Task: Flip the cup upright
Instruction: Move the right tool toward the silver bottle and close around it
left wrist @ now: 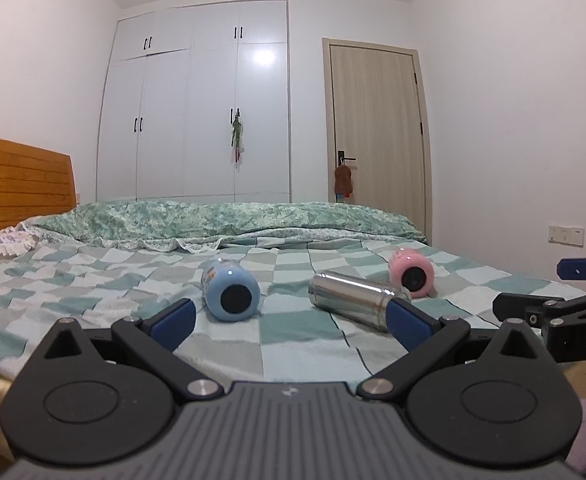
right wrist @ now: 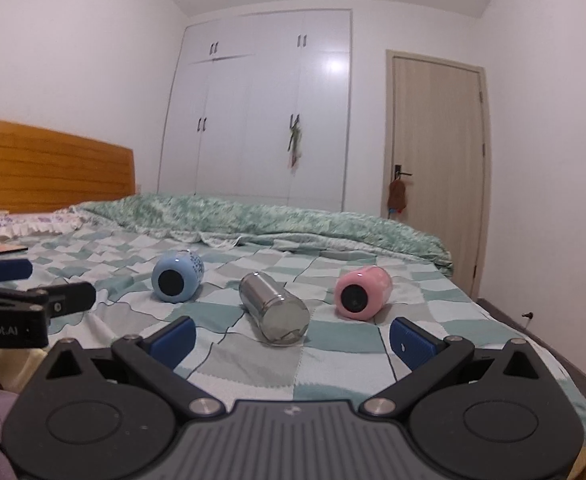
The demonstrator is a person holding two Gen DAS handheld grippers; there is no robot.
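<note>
Three cups lie on their sides on the checked bedspread (left wrist: 93,280): a light blue cup (left wrist: 231,289) (right wrist: 177,275), a steel cup (left wrist: 355,299) (right wrist: 275,308) and a pink cup (left wrist: 411,270) (right wrist: 361,291). Their bases face me. My left gripper (left wrist: 291,322) is open and empty, just short of the blue and steel cups. My right gripper (right wrist: 293,338) is open and empty, just short of the steel cup. The right gripper also shows at the right edge of the left wrist view (left wrist: 565,292). The left gripper also shows at the left edge of the right wrist view (right wrist: 25,284).
A rumpled green quilt (left wrist: 229,220) lies across the bed behind the cups. A wooden headboard (left wrist: 17,184) and pillow stand at the left. White wardrobes (left wrist: 197,112) and a closed door (left wrist: 377,128) are at the back wall.
</note>
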